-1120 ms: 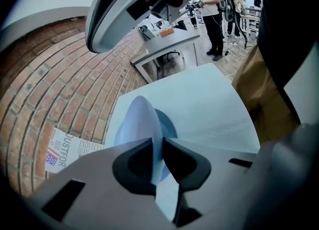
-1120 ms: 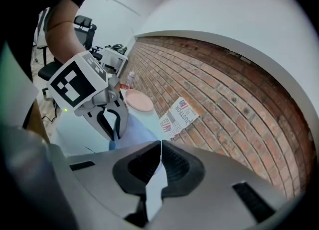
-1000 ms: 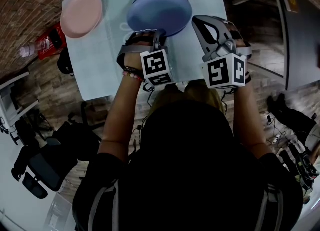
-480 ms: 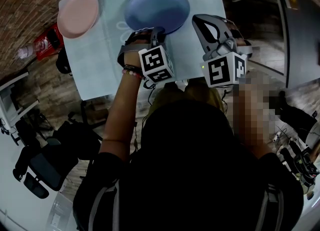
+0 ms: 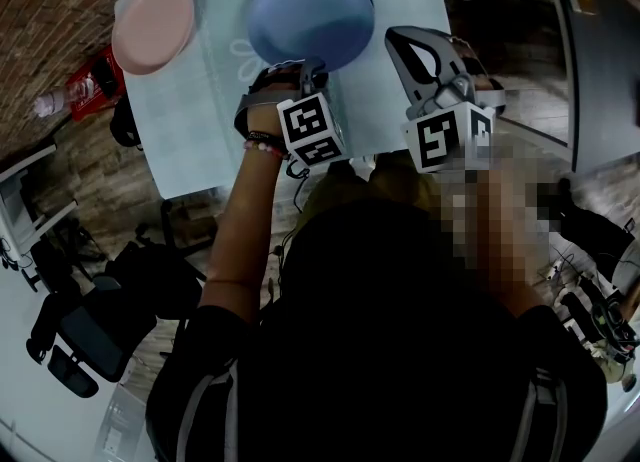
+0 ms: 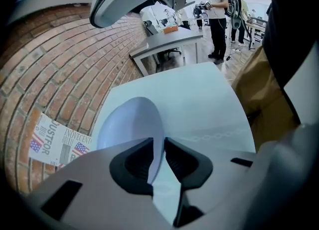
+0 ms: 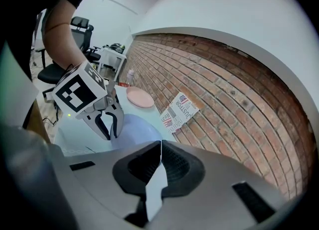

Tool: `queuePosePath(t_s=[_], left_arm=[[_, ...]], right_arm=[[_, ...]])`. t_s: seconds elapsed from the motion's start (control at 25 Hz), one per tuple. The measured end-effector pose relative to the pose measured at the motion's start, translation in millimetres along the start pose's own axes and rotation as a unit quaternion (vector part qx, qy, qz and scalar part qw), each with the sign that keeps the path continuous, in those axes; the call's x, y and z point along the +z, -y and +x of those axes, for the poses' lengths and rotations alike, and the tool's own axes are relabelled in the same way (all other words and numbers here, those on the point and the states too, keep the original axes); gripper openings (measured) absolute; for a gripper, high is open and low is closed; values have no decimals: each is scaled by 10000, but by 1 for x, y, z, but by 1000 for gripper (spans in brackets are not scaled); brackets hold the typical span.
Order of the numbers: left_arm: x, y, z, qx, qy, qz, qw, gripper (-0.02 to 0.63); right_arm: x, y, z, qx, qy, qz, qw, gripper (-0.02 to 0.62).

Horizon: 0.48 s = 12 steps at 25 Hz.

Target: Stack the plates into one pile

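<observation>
Blue plate [image 5: 310, 12] rests on the tabletop [image 5: 200, 120] just ahead of the left gripper [image 6: 158, 149], its near rim between jaws now opening from a tighter hold, likely a release. Pink plate [image 5: 152, 25] lies well apart to that gripper's left, still unstacked. Right gripper [image 7: 161, 147] hangs alongside, jaws together, empty.

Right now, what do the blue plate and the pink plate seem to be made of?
The blue plate looks like matte plastic: flat, even colour, a soft dull sheen and a thin rim. The pink plate looks the same, smooth with no glassy glare. Matte-glazed ceramic cannot be ruled out for either.
</observation>
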<state>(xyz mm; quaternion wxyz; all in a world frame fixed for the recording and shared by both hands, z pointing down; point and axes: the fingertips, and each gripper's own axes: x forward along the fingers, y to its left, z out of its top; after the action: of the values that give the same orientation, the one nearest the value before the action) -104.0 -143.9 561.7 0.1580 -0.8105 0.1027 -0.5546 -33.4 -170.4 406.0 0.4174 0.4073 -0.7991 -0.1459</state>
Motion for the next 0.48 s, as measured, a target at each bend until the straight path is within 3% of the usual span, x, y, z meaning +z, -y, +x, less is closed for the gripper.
queuePosePath(t_s=[0.48], left_arm=[[-2, 4, -6, 140, -56, 37, 9999, 91]], right_arm=[[-1, -2, -13, -79, -58, -78, 9999, 37]])
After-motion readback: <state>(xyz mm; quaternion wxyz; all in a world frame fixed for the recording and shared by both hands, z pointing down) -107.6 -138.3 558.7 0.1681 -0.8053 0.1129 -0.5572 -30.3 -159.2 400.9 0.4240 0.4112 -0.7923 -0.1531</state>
